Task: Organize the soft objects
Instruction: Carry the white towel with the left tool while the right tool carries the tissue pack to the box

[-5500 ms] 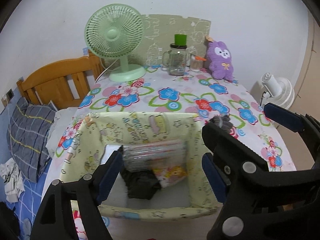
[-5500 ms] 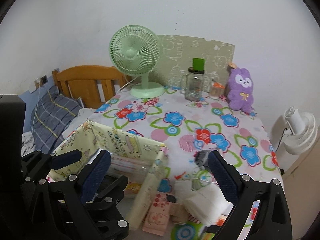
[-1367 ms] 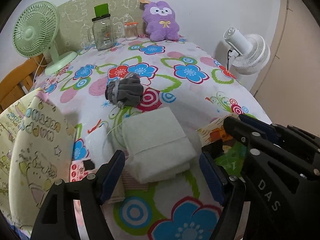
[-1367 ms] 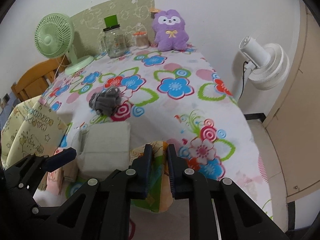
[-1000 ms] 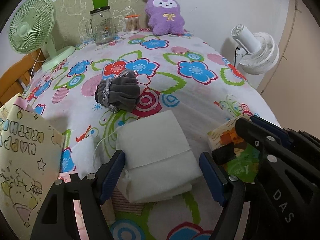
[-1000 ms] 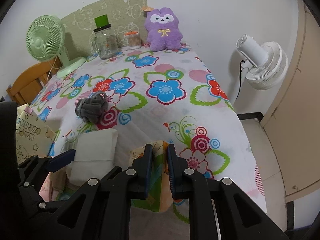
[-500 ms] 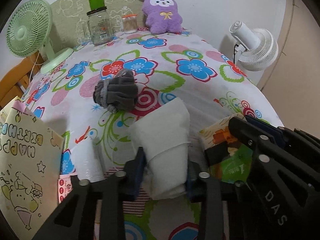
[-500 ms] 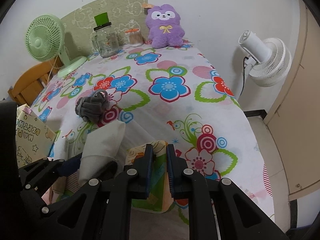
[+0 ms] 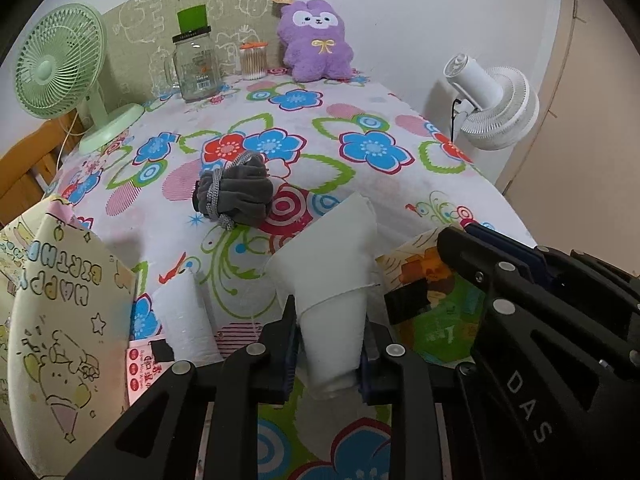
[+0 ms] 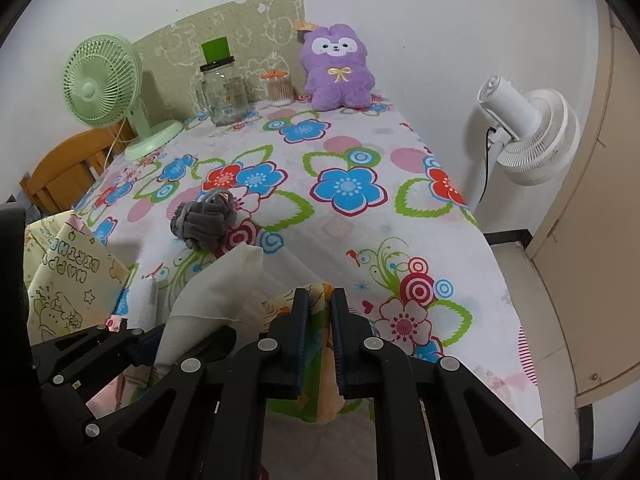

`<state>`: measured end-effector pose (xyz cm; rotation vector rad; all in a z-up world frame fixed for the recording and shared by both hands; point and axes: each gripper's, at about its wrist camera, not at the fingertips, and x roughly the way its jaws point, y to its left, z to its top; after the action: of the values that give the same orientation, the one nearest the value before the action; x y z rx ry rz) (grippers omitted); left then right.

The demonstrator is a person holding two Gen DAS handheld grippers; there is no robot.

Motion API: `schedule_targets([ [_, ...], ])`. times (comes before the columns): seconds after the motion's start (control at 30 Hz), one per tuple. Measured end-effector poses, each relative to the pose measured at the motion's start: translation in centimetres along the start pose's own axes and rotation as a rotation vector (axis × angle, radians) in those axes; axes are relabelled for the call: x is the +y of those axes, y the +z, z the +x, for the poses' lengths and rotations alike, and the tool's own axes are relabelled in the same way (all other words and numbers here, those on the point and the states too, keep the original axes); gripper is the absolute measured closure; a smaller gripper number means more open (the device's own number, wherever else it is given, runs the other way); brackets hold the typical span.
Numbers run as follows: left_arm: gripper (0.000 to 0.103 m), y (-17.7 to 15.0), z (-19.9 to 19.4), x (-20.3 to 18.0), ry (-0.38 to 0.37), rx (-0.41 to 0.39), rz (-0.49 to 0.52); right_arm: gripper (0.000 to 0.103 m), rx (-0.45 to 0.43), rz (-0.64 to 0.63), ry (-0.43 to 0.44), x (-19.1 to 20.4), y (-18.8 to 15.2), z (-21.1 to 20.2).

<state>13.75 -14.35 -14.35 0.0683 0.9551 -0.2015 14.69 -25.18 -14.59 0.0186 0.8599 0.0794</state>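
My left gripper is shut on a white folded soft pack, squeezed and tilted up off the floral table; it also shows in the right wrist view. My right gripper is shut on the edge of a colourful cartoon-print packet, seen in the left wrist view right of the white pack. A grey rolled cloth lies beyond. A yellow cartoon fabric box stands at the left.
A purple plush, a glass jar, a cotton swab pot and a green fan stand at the back. A white tissue pack and pink packets lie by the box. A white floor fan stands right of the table edge.
My left gripper has closed on the white pack and lifted its far end. The right gripper stays shut on the colourful packet.
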Motion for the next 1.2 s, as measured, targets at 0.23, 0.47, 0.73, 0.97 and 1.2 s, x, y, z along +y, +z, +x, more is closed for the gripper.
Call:
schedule_targets([
  [0.23, 0.081, 0.1, -1.7, 0.4, -0.005, -0.035, 0.004, 0.09, -0.031, -0.014, -0.004, 0.8, 0.3, -1.4],
  [0.47, 0.081, -0.2, -3.1, 0.8, -0.008, -0.062, 0.003, 0.091, -0.061, -0.028, -0.005, 1.7, 0.4, -3.0],
  [0.73, 0.081, 0.0, -5.2, 1.4, 0.007, -0.103, 0.01, 0.091, -0.097, -0.044, -0.006, 2.8, 0.8, -4.9],
  [0.97, 0.081, 0.3, -7.9, 1.9, 0.021, -0.158, 0.02, 0.091, -0.146, -0.06, -0.011, 4.2, 1.5, -7.4],
  [1.2, 0.081, 0.2, -10.2, 2.9, 0.025, -0.202, 0.024, 0.091, -0.19, -0.074, -0.011, 5.7, 2.0, -9.7],
])
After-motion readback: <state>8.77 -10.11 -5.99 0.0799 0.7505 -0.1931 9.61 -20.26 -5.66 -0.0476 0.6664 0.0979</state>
